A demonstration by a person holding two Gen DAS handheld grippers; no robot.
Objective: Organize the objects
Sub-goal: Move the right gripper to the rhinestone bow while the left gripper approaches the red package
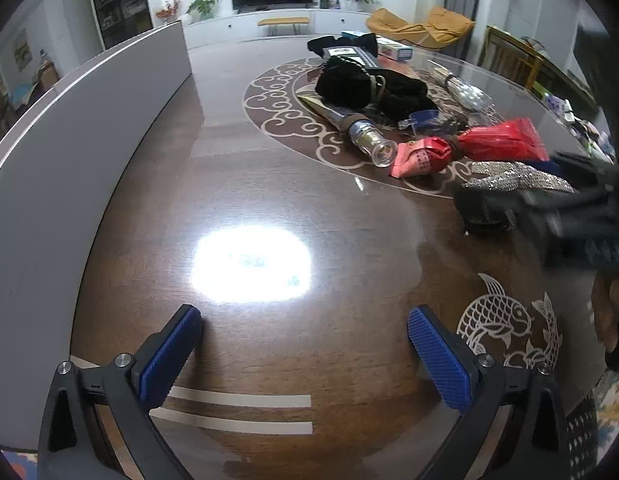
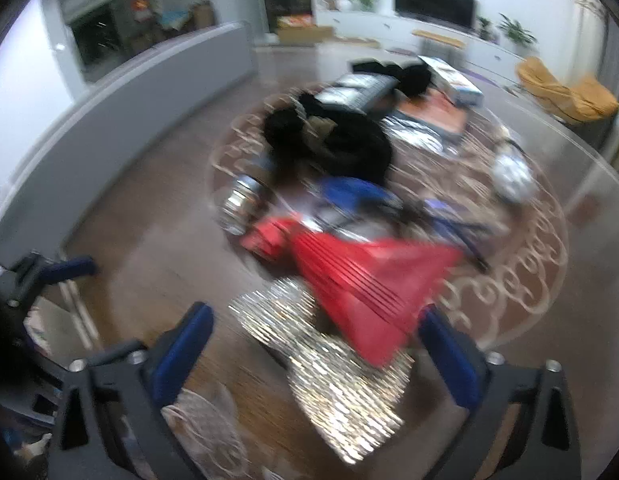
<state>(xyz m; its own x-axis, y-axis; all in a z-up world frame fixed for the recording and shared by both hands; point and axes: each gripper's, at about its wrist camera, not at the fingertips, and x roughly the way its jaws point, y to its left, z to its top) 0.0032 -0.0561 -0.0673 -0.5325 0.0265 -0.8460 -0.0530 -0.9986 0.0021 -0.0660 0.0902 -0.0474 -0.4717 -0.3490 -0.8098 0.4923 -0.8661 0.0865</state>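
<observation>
Two grippers apart and empty, left gripper over bare table, right gripper above a blurred, apparently sequined cloth, red packet beside it.

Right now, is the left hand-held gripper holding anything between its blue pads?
No, the left hand-held gripper stands wide open over a bare stretch of the wooden table, with nothing between its blue pads.

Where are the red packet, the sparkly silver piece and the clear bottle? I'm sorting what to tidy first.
red packet [image 1: 505, 140]: left wrist view, middle of its ribbed red face.
sparkly silver piece [image 2: 341, 384]: right wrist view, middle of the glittering surface.
clear bottle [image 1: 371, 140]: left wrist view, its clear body near the open end.
</observation>
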